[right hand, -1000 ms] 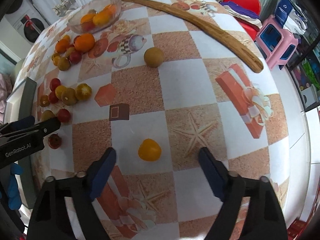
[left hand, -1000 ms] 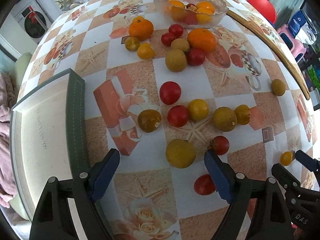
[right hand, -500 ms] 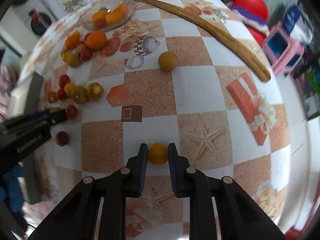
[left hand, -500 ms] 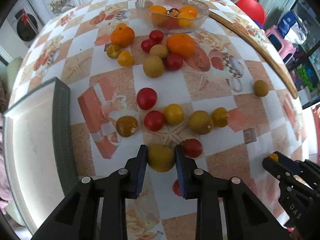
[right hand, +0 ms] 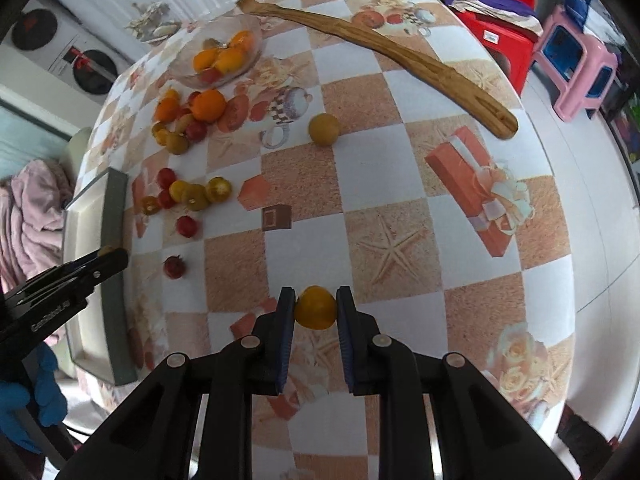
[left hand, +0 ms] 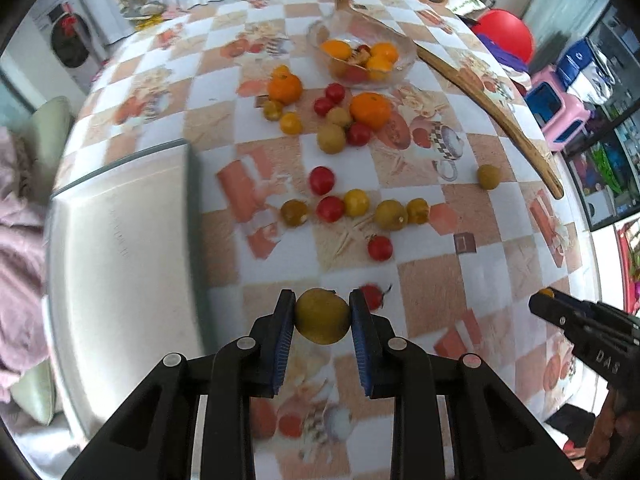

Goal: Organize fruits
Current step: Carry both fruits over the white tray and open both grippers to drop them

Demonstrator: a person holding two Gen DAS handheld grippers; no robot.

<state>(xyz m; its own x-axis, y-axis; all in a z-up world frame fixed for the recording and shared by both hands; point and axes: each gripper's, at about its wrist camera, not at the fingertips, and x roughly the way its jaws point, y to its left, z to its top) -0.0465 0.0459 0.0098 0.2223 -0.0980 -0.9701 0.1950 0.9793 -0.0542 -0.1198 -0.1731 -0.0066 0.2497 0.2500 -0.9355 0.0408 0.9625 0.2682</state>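
My left gripper (left hand: 322,316) is shut on a yellow-green round fruit (left hand: 322,317) and holds it above the tablecloth. My right gripper (right hand: 316,307) is shut on a small orange fruit (right hand: 315,307), also lifted; it shows at the right edge of the left wrist view (left hand: 546,300). A glass bowl (left hand: 404,65) holding oranges and tomatoes stands at the far side. Several loose tomatoes, yellow fruits and two oranges (left hand: 370,110) lie scattered between the bowl and me. A red tomato (left hand: 371,296) lies just right of my left fingers.
A shallow white tray with a dark rim (left hand: 196,216) lies at the table's left. A long wooden piece (right hand: 384,52) lies along the far right edge. A lone yellow fruit (right hand: 324,129) sits mid-table. Red and pink stools (right hand: 576,68) stand beyond the table.
Both grippers went from open to shut on their fruits and have lifted them off the table. The views pulled back and up.
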